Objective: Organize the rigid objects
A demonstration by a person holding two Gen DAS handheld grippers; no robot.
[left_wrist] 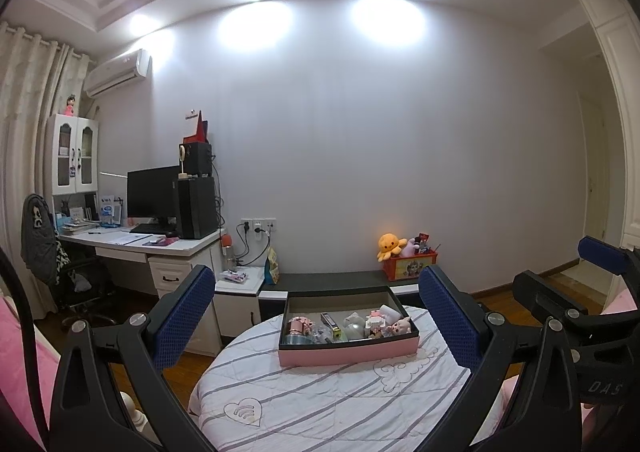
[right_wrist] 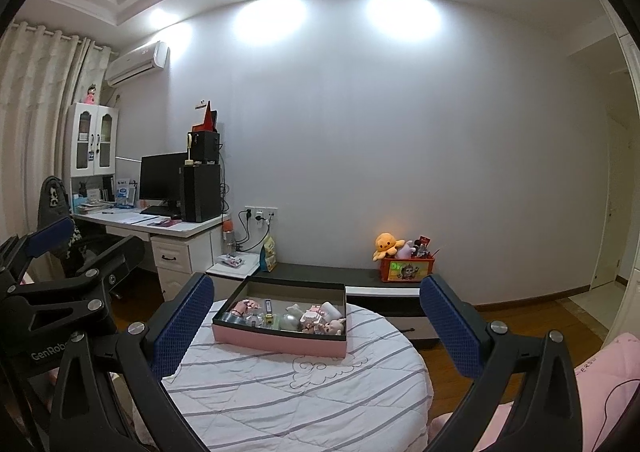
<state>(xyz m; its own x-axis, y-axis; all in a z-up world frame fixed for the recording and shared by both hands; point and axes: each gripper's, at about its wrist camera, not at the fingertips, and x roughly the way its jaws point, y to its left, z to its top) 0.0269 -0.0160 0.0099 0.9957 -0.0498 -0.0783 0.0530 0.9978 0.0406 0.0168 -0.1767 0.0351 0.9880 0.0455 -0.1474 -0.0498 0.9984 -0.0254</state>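
A shallow box [left_wrist: 348, 356] [right_wrist: 276, 344], pink outside and dark inside, sits on a round table covered by a white striped quilt [left_wrist: 320, 400] [right_wrist: 300, 392]. Inside it lie several small things: little figurines [left_wrist: 396, 326] [right_wrist: 332, 326], a silver rounded piece [left_wrist: 354, 328] [right_wrist: 290, 320] and a small pink item [left_wrist: 300, 326] [right_wrist: 240, 308]. My left gripper [left_wrist: 318, 316] hangs open above the table's near side, the box seen between its blue pads. My right gripper [right_wrist: 316, 324] is open too, held short of the box. Each gripper appears at the edge of the other's view.
A white desk [left_wrist: 160, 244] with a monitor, computer tower and chair stands at the left. A low dark bench [left_wrist: 340, 280] runs along the wall behind the table, carrying a red toy bin [left_wrist: 408, 266] with an orange plush. Wooden floor surrounds the table. Pink bedding lies at both sides.
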